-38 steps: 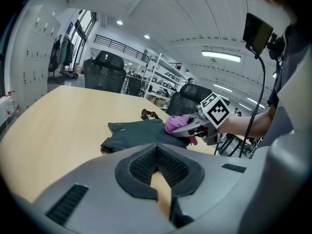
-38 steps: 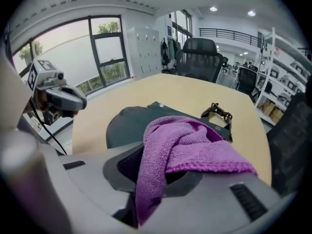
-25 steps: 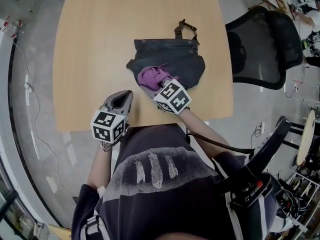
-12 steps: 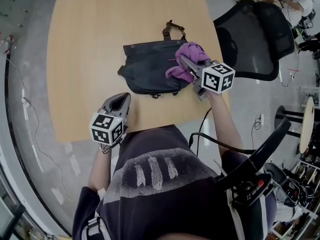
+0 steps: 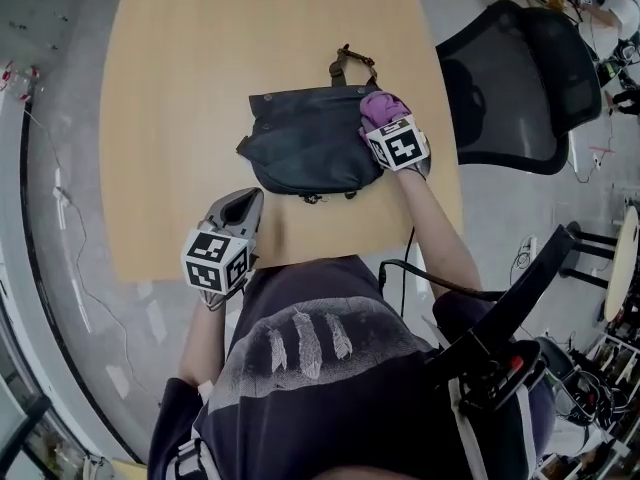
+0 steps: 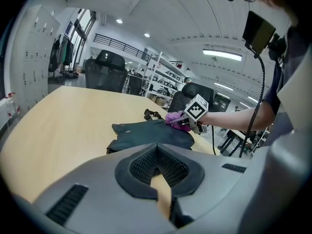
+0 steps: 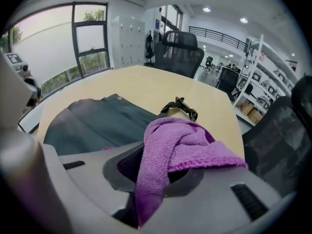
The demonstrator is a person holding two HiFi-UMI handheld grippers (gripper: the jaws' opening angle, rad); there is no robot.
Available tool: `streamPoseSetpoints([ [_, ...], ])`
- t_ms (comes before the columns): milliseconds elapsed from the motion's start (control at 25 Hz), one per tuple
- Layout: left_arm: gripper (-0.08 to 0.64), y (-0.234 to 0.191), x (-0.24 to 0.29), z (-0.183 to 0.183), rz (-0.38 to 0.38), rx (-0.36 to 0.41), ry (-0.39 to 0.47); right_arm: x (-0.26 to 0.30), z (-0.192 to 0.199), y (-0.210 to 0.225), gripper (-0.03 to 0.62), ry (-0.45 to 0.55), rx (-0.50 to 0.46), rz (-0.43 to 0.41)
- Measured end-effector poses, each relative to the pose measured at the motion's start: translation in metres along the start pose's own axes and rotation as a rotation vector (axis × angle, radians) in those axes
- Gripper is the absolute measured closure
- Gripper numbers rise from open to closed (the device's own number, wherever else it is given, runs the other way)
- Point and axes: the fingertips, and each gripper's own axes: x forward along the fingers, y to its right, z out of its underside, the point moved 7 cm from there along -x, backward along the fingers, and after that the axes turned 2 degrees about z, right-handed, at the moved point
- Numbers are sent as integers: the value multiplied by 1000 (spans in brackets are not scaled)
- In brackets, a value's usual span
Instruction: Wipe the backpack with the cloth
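A dark grey backpack point(image 5: 305, 140) lies flat on the wooden table point(image 5: 180, 88), its strap loop point(image 5: 352, 63) pointing to the far side. My right gripper point(image 5: 378, 116) is shut on a purple cloth point(image 5: 380, 105) and rests at the bag's far right corner. In the right gripper view the cloth point(image 7: 178, 145) drapes over the jaws and hides their tips, with the backpack point(image 7: 95, 123) beyond on the left. My left gripper point(image 5: 243, 202) hovers over the table's near edge, shut with nothing in it, apart from the bag. Its view shows the backpack point(image 6: 148, 134) and cloth point(image 6: 175, 119) ahead.
A black mesh office chair point(image 5: 520, 73) stands just right of the table, close to my right arm. A cable point(image 5: 440, 286) trails from the right gripper across my body. Another chair point(image 7: 178, 52) stands at the table's far side. Shelving lines the room behind.
My right gripper carried the cloth from the bag's near middle over to its right side, then to its far right corner. The left gripper has stayed put.
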Motion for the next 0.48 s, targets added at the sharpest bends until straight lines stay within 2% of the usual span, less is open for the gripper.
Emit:
streamPoseSetpoints([
  [200,554,-1,-3,6,-27,-28,4,4,-16,-25,529,-18,-97,-12],
  [320,554,-1,-4,11,-29,-37,12,6,-20,-39,529,-9,-112,-17],
  [480,554,-6,-7,15,-39,-50,19,10,-33,-75,529,23,-189,-80],
])
